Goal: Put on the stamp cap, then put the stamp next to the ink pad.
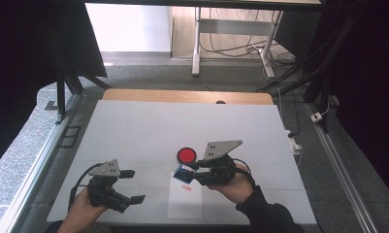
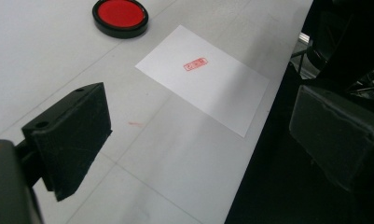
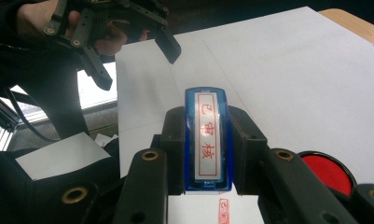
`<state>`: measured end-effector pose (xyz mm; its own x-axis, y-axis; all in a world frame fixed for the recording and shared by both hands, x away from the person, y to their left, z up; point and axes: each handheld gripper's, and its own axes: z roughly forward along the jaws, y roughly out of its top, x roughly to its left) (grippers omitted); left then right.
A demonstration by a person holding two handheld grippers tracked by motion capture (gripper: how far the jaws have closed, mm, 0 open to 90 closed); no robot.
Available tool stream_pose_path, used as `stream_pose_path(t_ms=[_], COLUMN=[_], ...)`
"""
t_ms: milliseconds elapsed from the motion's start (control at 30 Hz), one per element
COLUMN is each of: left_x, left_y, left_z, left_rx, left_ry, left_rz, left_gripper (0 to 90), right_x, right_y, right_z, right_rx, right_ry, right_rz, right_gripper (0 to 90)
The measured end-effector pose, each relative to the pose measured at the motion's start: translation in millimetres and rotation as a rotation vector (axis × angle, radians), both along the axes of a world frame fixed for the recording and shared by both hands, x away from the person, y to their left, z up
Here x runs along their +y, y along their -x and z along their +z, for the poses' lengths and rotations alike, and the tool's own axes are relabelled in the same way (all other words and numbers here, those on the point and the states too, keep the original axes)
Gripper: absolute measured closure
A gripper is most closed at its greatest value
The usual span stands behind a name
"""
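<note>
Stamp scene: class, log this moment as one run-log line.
right gripper: shut on blue stamp | paper sheet: bears red imprint | ink pad: beside | left gripper: open, idle

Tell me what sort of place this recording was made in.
Probably a lab or workshop set up for recording. A white-covered table stands between black curtains and metal frame rails, with loose cables on the floor behind. The right gripper holds a blue stamp over paper.

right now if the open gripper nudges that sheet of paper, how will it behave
The sheet of paper looks thin and flat, so it would probably slide on the smooth table or buckle. Nothing pins it: the stamp sits lifted in the right hand-held gripper.
</note>
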<state>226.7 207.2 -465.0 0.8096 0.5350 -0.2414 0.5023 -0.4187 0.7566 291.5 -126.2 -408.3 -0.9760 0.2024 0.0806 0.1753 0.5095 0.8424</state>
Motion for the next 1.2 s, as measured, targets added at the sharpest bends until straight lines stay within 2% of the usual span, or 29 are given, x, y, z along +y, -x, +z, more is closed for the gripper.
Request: stream_pose_path(t_ms=[267,500,700,900,1000,1200], left_x=[12.6,21.7,29.3,35.5,39.4,43.5], left_y=[7.9,15.0,20.0,26.0,28.2,32.4], left_z=[-2.6,-4.9,-7.4,-9.5,-10.8,-12.1], left_rx=[0.006,-0.002,0.005,-0.007,0.002,-0.003], left_ry=[0.012,-0.013,-0.01,-0.021,-0.021,-0.05], left_rz=[0.072,0.108,0.128,0.152,0.16,0.184], left_gripper=[4.1,2.4,1.3,0.4,0.5,0.0], right_x=[-0.1,-2.0,-2.2,-5.8,-8.2,-15.0], right_y=[0.0,-1.3,-3.6,-6.1,-7.5,-13.4], right_z=[-0.6,-0.6,-3.1,-4.0,-4.4,-8.7], right_rx=[0.004,0.011,0.025,0.025,0.022,0.006], right_ry=[0.005,0.011,0.029,0.046,0.05,0.075], right_rz=[-0.004,-0.016,-0.021,-0.034,-0.048,-0.082], right_gripper=[70.6,70.6,70.6,70.6,70.6,70.6])
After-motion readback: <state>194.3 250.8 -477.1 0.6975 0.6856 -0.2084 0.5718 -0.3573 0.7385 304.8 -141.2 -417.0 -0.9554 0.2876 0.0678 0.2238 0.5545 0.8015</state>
